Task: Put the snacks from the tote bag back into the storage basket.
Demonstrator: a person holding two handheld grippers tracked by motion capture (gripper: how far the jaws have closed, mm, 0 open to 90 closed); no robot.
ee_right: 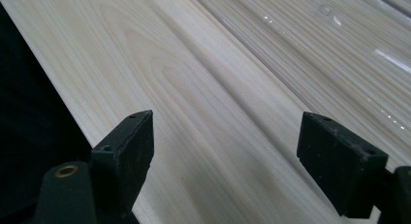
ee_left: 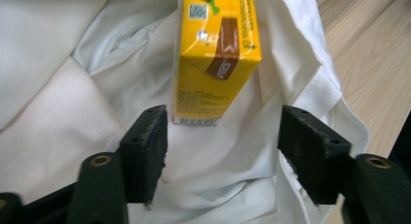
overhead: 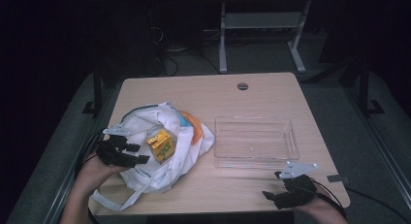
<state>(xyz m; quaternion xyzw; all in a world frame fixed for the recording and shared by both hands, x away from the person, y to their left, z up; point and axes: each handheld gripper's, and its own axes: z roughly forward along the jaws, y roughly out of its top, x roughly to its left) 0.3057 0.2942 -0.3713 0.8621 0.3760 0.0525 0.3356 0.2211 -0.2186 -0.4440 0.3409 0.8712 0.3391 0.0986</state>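
Note:
A yellow drink carton [overhead: 161,145] lies on a crumpled white cloth bag [overhead: 145,118] at the left of the wooden table [overhead: 203,95]. My left gripper [overhead: 139,154] sits just left of it, open. In the left gripper view the carton [ee_left: 215,54] rests on the bag [ee_left: 72,112] just beyond my left gripper [ee_left: 223,136], whose pads do not touch it. My right gripper [overhead: 270,195] hovers near the table's front edge, open and empty. In the right gripper view, my right gripper [ee_right: 225,151] is over bare wood [ee_right: 169,88] beside the clear tray [ee_right: 315,49].
An empty clear plastic tray [overhead: 216,136] stands right of the bag. Something orange [overhead: 192,121] peeks from the bag's far side. A round cable hole [overhead: 243,86] sits at the table's back edge, and a grey tape piece [overhead: 338,178] at the front right corner.

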